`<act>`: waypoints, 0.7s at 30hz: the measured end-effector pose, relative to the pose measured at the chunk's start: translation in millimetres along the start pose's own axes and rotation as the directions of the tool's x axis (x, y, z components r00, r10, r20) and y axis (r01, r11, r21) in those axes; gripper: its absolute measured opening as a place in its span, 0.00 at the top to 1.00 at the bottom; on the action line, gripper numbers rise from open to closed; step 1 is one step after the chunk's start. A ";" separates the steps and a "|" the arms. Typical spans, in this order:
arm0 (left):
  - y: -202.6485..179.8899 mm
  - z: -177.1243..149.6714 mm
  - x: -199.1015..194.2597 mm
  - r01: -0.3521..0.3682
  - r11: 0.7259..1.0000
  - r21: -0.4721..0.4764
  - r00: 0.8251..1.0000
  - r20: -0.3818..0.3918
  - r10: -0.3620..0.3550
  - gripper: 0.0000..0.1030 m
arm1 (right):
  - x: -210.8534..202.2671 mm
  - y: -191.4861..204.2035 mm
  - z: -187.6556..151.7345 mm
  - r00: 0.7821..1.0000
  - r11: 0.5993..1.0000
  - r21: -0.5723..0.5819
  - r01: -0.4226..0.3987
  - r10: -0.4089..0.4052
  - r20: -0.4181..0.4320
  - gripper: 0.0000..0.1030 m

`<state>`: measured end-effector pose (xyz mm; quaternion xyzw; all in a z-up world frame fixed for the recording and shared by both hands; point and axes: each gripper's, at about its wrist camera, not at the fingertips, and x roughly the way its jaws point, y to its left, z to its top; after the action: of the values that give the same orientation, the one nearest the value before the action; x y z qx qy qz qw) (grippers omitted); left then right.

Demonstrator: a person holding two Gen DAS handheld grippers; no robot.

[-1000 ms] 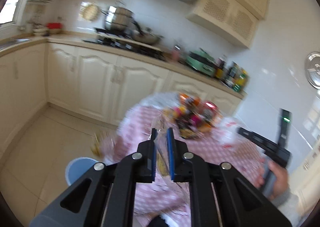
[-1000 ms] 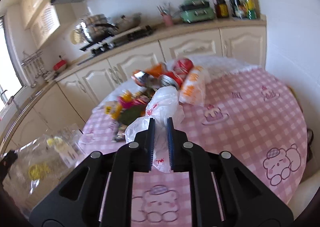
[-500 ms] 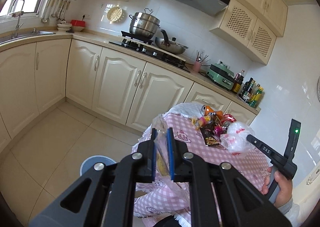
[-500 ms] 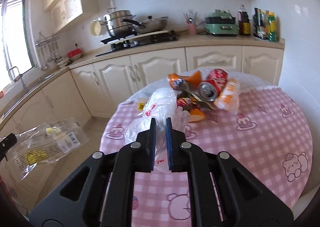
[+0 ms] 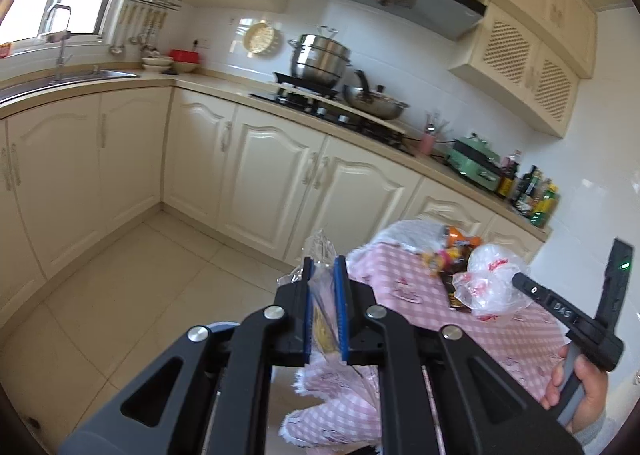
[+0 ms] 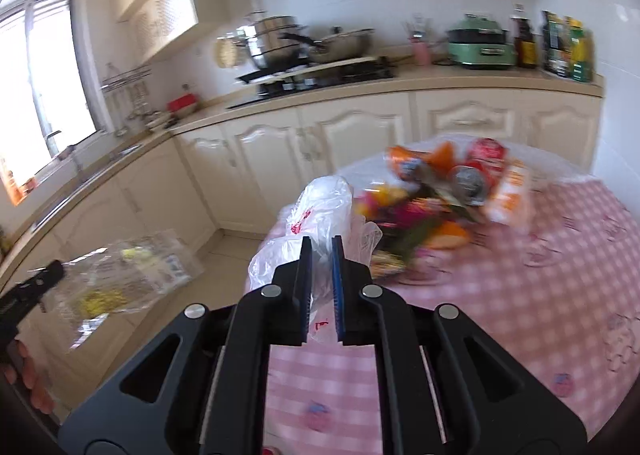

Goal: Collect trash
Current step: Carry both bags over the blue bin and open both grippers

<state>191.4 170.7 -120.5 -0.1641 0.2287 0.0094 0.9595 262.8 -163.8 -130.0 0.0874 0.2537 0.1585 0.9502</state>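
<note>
Your left gripper (image 5: 323, 303) pinches the clear wrapper (image 6: 132, 275); your right gripper (image 6: 321, 287) pinches the white bag (image 6: 320, 211). The trash pile (image 6: 440, 195) lies ahead, right of your right fingers.

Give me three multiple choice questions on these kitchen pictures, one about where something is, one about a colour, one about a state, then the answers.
1. Where is the trash pile?
A. on the floor
B. on the table
C. in the sink

2. What colour is the tablecloth?
A. pink check
B. plain blue
C. green stripe

3. What is the right hand-held gripper doing?
A. hanging open
B. shut on a can
C. shut on the white bag

Answers: B, the pile lies on the round table; A, pink and white squares show; C, the bag film is pinched between the blue pads.
</note>
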 end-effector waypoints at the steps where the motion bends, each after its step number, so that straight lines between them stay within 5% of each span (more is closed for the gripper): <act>1: 3.4 0.9 2.6 -0.021 1.000 0.000 1.000 -0.001 0.021 0.91 | 8.0 16.0 0.3 0.999 0.999 -0.027 -0.033 0.032 -0.012 0.91; 9: 66.4 -6.5 79.6 -0.166 0.986 -0.016 0.977 -0.135 0.163 0.91 | 110.8 130.6 -31.7 0.966 0.961 -0.173 -0.217 0.186 -0.182 0.91; 14: 108.3 -20.3 147.2 -0.200 0.979 -0.046 0.947 -0.264 0.181 0.91 | 195.8 165.0 -65.4 0.942 0.953 -0.222 -0.206 0.132 -0.307 0.91; 21: 135.7 -37.5 222.8 -0.183 0.982 -0.044 0.913 -0.377 0.153 0.90 | 263.9 162.2 -85.7 0.920 0.960 -0.227 -0.166 0.067 -0.387 0.91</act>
<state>361.9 274.4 -292.6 -0.1802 0.4191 0.0694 0.8872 394.0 86.4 -283.3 -0.0526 0.4025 0.2602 0.8761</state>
